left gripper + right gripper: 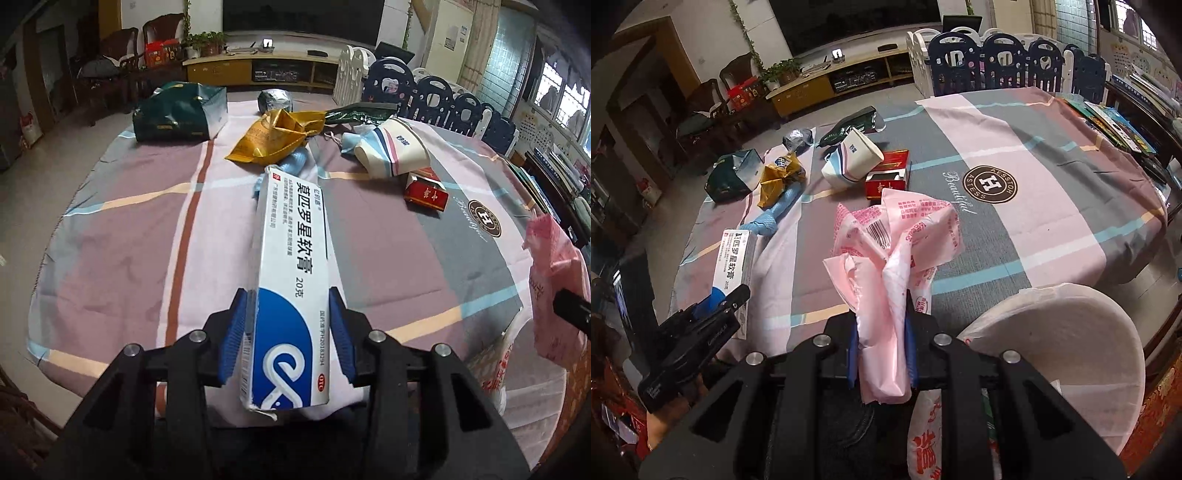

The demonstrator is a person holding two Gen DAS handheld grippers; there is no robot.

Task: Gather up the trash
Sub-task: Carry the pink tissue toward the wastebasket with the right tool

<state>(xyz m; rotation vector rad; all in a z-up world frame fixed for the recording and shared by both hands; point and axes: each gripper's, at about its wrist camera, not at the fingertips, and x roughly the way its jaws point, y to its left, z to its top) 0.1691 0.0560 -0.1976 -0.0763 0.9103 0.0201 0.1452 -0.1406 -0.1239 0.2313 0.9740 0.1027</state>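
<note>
The near end of the white and blue ointment box (pixel 291 280) is torn and partly covered by the blue pads (pixel 232 343) of the left claw (pixel 286 338), which is clenched on both long sides of it; the box juts forward, lifted above the surface (pixel 122 258), and its small side print is too fine to read. In the right wrist view the left claw (pixel 720 295) shows from the side at the left edge, its fingertips hard to tell apart, with the box (pixel 737 258) angled up and away from it. The right claw (pixel 881 354) grips a crumpled pink plastic wrapper (pixel 897 251) whose lower part fills the gap between the fingers and hides most of the pads; the bunched top stands upright above the striped cloth. Just right of it sits a white bin (pixel 1071 332) lined with a bag, cut off by the frame, its inside not visible. Further back on the surface lie a red cigarette pack (pixel 888 175) with its lid open, a squashed paper cup (pixel 851 158), a yellow foil bag (pixel 783 177), a blue twisted wrapper (pixel 777 218), a dark green bag (pixel 733 175), a dark green wrapper (pixel 849 123) and a silver crumpled wrapper (pixel 796 138), all near each other; which ones touch is unclear
</note>
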